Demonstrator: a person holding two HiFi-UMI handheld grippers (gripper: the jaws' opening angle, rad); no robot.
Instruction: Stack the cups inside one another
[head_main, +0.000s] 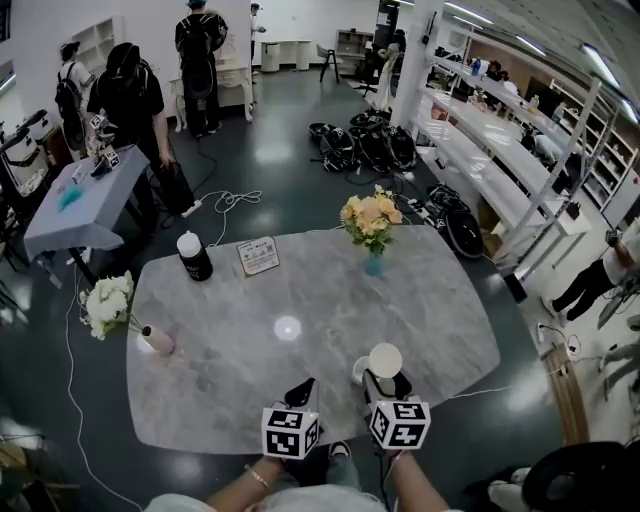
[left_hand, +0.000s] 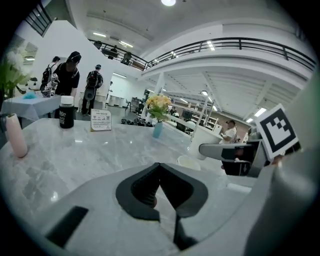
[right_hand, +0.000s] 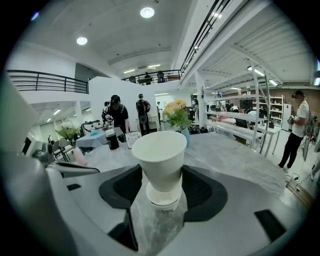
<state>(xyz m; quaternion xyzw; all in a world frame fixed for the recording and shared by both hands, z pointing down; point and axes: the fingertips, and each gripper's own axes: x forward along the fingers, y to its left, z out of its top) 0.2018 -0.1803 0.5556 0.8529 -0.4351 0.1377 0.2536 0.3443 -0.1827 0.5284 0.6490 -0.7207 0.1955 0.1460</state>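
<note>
On the grey marble table (head_main: 230, 400), near its front edge, my right gripper (head_main: 386, 386) is shut on a stack of white paper cups (head_main: 385, 360). In the right gripper view the top cup (right_hand: 161, 155) stands upright in the rims of the lower ones, with the pads of my right gripper (right_hand: 162, 186) against the base of the stack. Another white cup (head_main: 360, 371) stands on the table just left of the stack, and it appears low in the left gripper view too (left_hand: 190, 161). My left gripper (head_main: 302, 390) (left_hand: 159, 167) hangs beside it, shut and holding nothing.
A blue vase of peach flowers (head_main: 372, 262) stands at the table's far middle. A black bottle (head_main: 193, 257) and a small card (head_main: 259, 256) stand at the far left, a pink vase with white flowers (head_main: 157, 340) at the left edge. People stand beyond, by a draped table (head_main: 80, 205).
</note>
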